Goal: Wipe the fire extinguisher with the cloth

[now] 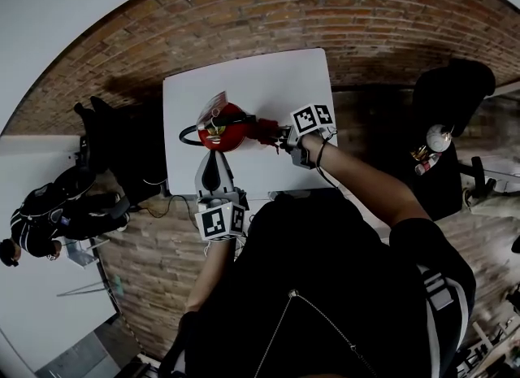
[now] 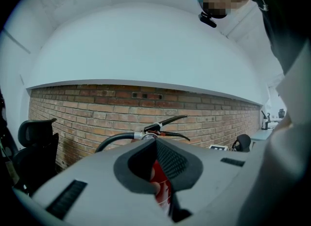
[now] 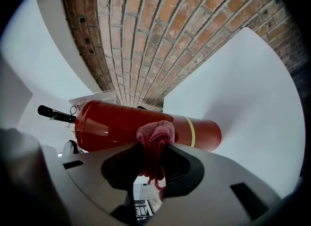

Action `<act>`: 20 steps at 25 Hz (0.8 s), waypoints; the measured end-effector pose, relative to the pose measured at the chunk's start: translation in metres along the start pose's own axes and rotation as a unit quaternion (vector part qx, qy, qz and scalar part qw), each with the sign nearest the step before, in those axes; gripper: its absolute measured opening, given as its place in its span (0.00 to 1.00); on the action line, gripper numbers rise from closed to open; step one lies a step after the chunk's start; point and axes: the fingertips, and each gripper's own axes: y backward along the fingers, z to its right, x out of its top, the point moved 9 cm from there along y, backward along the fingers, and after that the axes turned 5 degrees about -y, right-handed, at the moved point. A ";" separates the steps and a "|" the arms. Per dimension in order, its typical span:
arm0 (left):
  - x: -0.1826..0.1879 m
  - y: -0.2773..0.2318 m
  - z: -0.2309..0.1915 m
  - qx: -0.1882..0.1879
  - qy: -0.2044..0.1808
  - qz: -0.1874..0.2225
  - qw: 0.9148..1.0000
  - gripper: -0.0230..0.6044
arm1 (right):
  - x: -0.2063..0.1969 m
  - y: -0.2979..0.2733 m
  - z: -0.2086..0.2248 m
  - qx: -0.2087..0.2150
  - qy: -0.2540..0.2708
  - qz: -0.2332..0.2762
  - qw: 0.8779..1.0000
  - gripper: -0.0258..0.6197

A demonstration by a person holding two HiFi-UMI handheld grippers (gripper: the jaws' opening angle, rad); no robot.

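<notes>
Gripping the body: the left hand-held gripper (image 1: 214, 167) is clamped on the fire extinguisher (image 1: 223, 128), reaching it from the person's side of the bench (image 1: 276, 76).
Left jaws: in the left gripper view the two dark pads stand on either side of the red cylinder, which fills the gap between them.
Right hand-held gripper (image 1: 280, 135): closed on the cloth (image 1: 264, 130), reaching the cylinder from the person's right.
Cloth: pinkish red and bunched. One wad sticks out past the jaw tips and the rest hangs back between the jaws.
Cloth contact: in the right gripper view the wad touches the side of the red body, just beside the yellow band (image 3: 189, 130) and on the handle side of it.
Fire extinguisher: upright on the white bench, near the left edge, seen from above in the head view. It lies sideways in the right gripper view only because that camera is turned.
Top fittings: a black hose (image 2: 116, 139) curves out to the left, and the black handle levers (image 2: 167, 121) point to the right above the left jaws.
Tag (image 1: 213, 106): pale, at the neck on the far side.
Bench: white, with the rest of its top bare.
Background: a brick wall (image 2: 97, 108) runs behind the extinguisher, and a black chair (image 2: 34, 142) stands at the left of the left gripper view.
</notes>
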 end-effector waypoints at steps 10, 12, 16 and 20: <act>0.003 0.000 -0.004 -0.003 -0.002 0.009 1.000 0.05 | -0.001 0.013 -0.032 0.013 0.012 0.007 1.000 0.20; 0.002 0.001 -0.005 -0.005 0.001 0.010 1.000 0.05 | -0.002 0.017 -0.041 0.021 0.015 0.010 1.000 0.20; 0.001 0.002 -0.007 -0.007 0.005 0.013 1.000 0.05 | -0.005 0.025 -0.061 0.041 0.019 0.016 0.999 0.20; 0.001 -0.001 -0.005 -0.014 0.008 0.017 1.000 0.05 | -0.008 0.032 -0.077 0.054 0.017 0.026 0.998 0.20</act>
